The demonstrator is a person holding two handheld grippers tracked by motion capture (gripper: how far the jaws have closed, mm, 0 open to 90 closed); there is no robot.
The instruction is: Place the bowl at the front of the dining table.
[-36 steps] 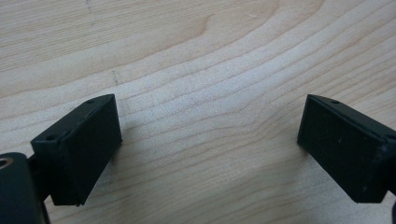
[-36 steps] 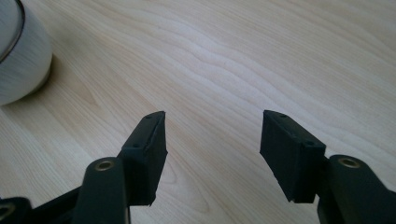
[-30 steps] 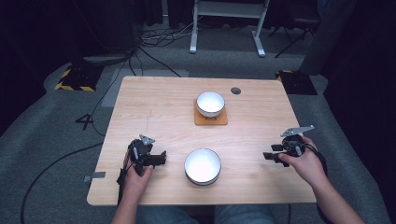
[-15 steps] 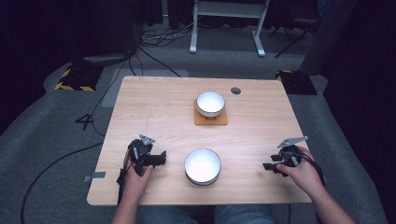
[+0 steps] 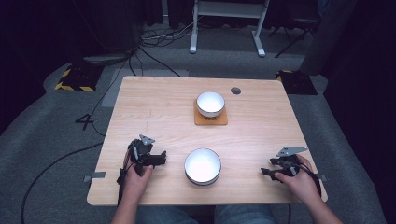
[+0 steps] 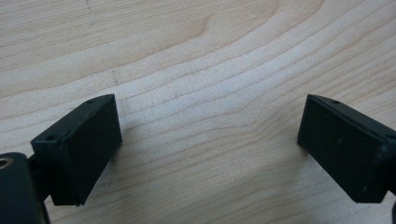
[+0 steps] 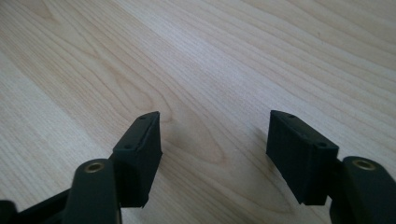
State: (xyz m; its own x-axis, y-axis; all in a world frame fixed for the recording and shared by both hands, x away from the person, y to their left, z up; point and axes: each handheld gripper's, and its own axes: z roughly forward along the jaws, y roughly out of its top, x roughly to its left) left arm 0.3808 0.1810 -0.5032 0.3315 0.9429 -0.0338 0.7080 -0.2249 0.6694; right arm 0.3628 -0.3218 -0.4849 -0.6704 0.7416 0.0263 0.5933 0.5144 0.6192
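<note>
A white bowl [image 5: 202, 166] sits near the front edge of the wooden table [image 5: 159, 112]. A second white bowl [image 5: 210, 103] stands on a brown square coaster [image 5: 210, 117] farther back. My left gripper [image 5: 160, 157] rests on the table left of the near bowl, pointing toward it. In the left gripper view its gripper [image 6: 208, 140] is open over bare wood. My right gripper [image 5: 266, 172] lies low at the front right, pointing toward the near bowl. Its jaws in the right gripper view [image 7: 212, 144] stand open with nothing between them.
A dark round cable hole [image 5: 236, 90] is at the table's back right. Grey tape tabs [image 5: 92, 176] stick out at the front left edge. Cables [image 5: 56, 158] trail over the grey carpet, and a white stand's legs [image 5: 226, 28] rise behind the table.
My right gripper has drawn back toward the front edge and lower onto the table. The left gripper and both bowls have stayed put.
</note>
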